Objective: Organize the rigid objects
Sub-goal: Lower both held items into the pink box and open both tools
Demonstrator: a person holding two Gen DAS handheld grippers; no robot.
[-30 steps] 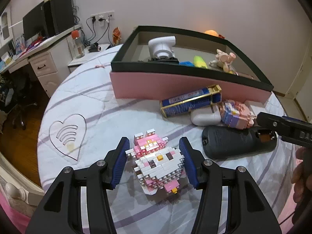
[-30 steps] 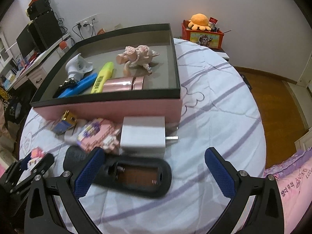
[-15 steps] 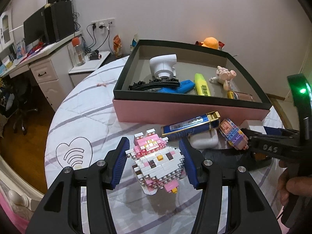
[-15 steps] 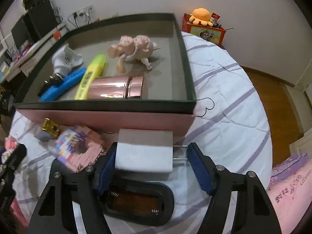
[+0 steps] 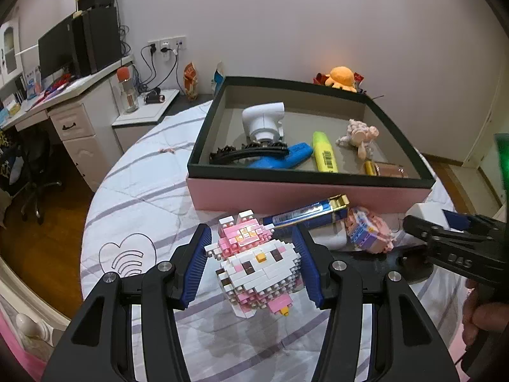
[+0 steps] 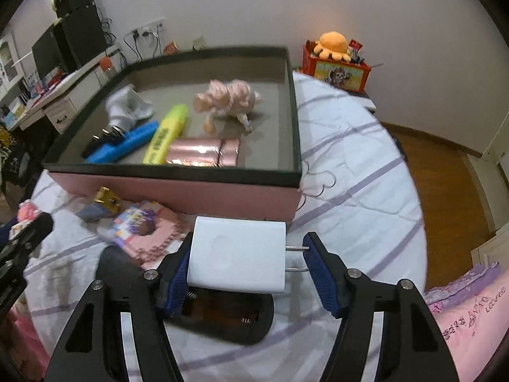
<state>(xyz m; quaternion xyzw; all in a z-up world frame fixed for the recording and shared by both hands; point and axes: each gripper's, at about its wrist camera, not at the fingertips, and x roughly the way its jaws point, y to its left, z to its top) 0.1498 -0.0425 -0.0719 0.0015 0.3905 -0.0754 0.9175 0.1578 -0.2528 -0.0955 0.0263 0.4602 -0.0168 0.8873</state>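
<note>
The right gripper [image 6: 246, 269] has just been closing on a white plug adapter [image 6: 237, 256]: its left pad presses the adapter's body and its right pad meets the prong tips. Directly behind the adapter stands the pink box [image 6: 178, 191] with a dark rim. Under the adapter lies a black remote [image 6: 222, 315], battery bay open. Left of the adapter lies a pink block figure [image 6: 140, 226]. Inside the box, beyond the adapter, rest a yellow highlighter [image 6: 165, 133], a blue marker [image 6: 124, 141], a rose-gold tube [image 6: 203, 152] and a pink figurine [image 6: 227, 100].

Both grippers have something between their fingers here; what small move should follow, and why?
Probably lift the left gripper, shut on the block figure, toward the box. The right gripper has just been closing on the white charger, gripped at its prongs.
</note>
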